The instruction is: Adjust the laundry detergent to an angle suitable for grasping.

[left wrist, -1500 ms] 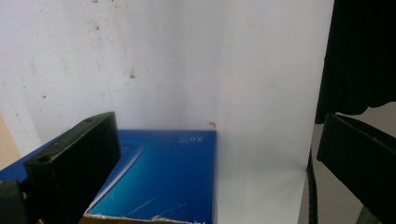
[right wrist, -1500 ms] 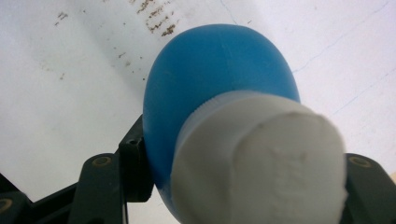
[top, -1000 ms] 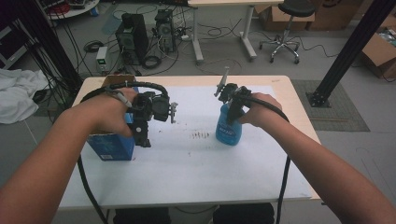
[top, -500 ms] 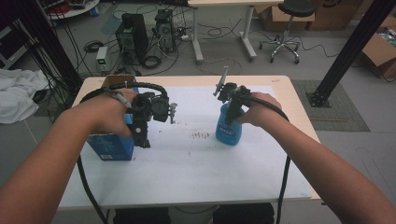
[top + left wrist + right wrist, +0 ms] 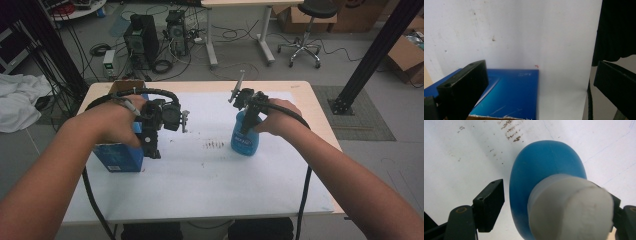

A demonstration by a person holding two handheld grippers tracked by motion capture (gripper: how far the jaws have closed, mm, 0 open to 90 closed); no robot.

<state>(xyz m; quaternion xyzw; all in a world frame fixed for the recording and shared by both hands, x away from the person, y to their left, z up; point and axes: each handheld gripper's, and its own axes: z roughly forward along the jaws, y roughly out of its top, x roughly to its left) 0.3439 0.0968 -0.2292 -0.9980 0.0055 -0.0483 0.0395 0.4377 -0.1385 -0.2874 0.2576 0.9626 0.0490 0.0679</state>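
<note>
The high view locates the blue bottle [image 5: 245,136] right of counter centre and the blue box [image 5: 119,155] near the left edge, whereas the right gripper [image 5: 554,207] view shows parted jaws flanking its smooth white cylindrical cap [image 5: 570,207], and the left gripper [image 5: 541,87] gapes wide, empty, over glossy cardboard.

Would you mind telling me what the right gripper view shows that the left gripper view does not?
Right gripper view alone: the blue bottle with its white cap between the right claw's open jaws, and dark smudges on the sheet. Left gripper view alone: the blue box below the left claw's open jaws, and a black cable. Both share the white table sheet.
</note>
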